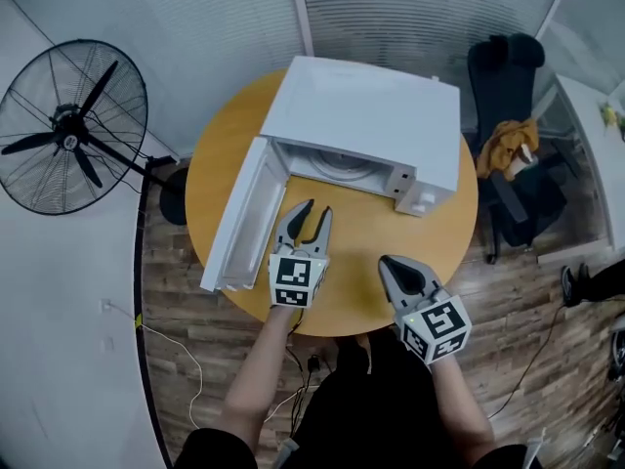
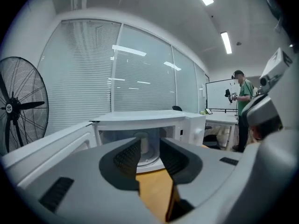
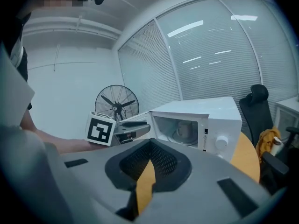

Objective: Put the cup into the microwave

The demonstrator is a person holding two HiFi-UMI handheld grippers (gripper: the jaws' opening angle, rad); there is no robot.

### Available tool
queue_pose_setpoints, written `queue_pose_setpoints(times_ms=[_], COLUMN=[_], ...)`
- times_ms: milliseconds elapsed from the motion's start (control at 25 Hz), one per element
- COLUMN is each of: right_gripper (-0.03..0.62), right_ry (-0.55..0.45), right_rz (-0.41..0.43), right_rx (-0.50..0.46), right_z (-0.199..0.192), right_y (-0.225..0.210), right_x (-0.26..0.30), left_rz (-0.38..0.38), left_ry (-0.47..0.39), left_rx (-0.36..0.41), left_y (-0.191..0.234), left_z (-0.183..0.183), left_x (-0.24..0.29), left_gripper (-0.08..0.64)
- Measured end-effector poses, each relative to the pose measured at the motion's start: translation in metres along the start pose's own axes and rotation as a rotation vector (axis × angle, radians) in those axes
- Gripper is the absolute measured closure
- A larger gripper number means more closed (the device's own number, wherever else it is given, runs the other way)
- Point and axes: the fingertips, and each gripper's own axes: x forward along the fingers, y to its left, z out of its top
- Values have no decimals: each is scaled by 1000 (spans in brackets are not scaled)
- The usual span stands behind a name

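Cup (image 2: 144, 143) inside the open microwave (image 1: 371, 115) on the tabletop (image 1: 356, 244)
Left tongs (image 1: 314, 208) spread, empty, facing the cavity; the cup seems to stand on the turntable (image 1: 342, 167); right tongs (image 1: 391, 265) pressed together, holding nothing.

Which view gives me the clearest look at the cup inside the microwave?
The right gripper view: the cup shows unobstructed inside the open microwave. The left gripper view also shows the cup, but partly hidden behind the tips of the left tool. In the head view the microwave's top hides it.
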Motion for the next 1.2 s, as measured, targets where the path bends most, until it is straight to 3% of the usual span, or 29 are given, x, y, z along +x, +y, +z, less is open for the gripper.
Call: queue_pose_setpoints(times_ms=[240, 560, 960, 1200], right_gripper=[583, 583, 583, 583], right_ry=[-35, -86, -117, -113], right_rz=[-13, -8, 33, 51], right_rx=[-29, -57, -50, -23], right_z=[8, 21, 22, 19], right_y=[18, 39, 61, 60], right_x=[-14, -33, -46, -51], left_rz=[-12, -29, -41, -24], left_ry=[-34, -52, -46, -41], left_rx=[-59, -64, -96, -82], left_y=[-9, -32, -68, -78], left_z=[34, 61, 55, 54], left_x=[-54, -120, -152, -156], left_gripper=[456, 457, 471, 525])
